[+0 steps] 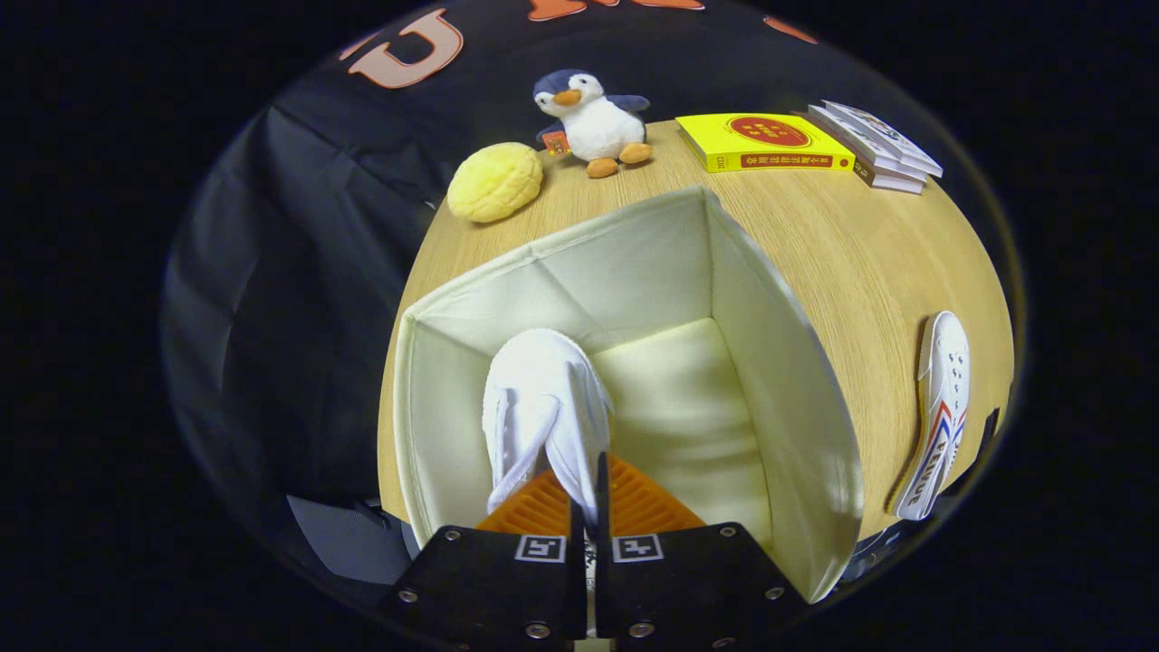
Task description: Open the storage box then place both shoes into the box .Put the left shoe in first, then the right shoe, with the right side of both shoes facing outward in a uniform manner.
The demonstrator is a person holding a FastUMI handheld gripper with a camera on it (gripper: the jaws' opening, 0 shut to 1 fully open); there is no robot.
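A cream fabric storage box stands open on the wooden table. My gripper is above its near side, shut on a white shoe by its upper edge. The shoe hangs toe-forward inside the box, toward the box's left wall, and I cannot tell whether it touches the floor. The other white shoe, with red and blue side stripes, lies on its side on the table to the right of the box.
Beyond the box sit a yellow round bun-shaped toy, a plush penguin, a yellow book and a small stack of thin books. The table's left edge runs close beside the box.
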